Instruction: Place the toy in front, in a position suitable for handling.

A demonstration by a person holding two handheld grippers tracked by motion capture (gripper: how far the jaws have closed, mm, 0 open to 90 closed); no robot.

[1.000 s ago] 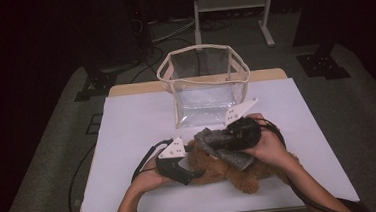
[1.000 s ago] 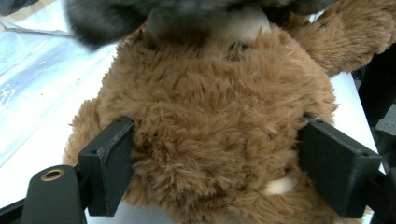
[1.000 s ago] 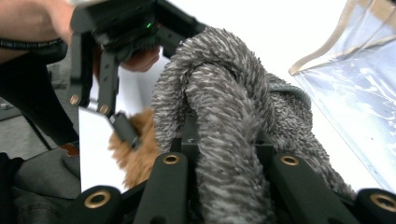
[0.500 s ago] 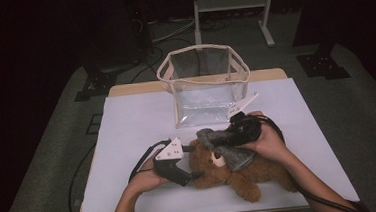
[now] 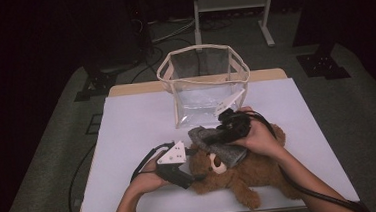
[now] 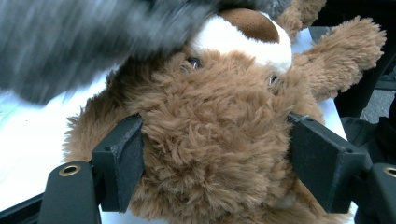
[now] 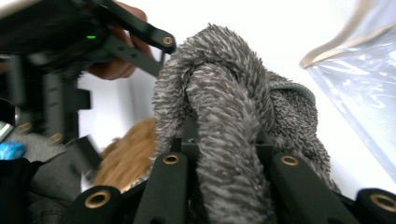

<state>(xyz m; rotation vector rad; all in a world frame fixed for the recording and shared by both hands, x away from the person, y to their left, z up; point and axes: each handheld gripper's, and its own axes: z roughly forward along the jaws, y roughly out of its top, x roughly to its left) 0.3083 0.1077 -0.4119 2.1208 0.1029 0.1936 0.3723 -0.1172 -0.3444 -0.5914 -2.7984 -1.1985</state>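
A brown teddy bear (image 5: 253, 174) lies on its back on the white table (image 5: 137, 124), its head pointing left. My left gripper (image 5: 193, 178) comes in from the left; its jaws have just been closing, and both pads (image 6: 119, 163) now press into the fur of the bear's head (image 6: 219, 116). My right gripper (image 5: 218, 136) is shut on a grey fuzzy cloth (image 5: 219, 151) draped over the top of the bear's head. That cloth (image 7: 224, 121) bulges up between the right gripper's (image 7: 229, 172) jaws and blurs across the top of the left gripper view (image 6: 84, 42).
A clear plastic bag with a cream rim (image 5: 204, 85) stands open at the back of the table, just behind my right hand. Its wall (image 7: 359, 60) is at the right of the right gripper view. Cables trail from both grippers over the near edge.
My right gripper has shifted a little over the bear's head with the grey cloth. The left hand has stayed put at the bear's head.
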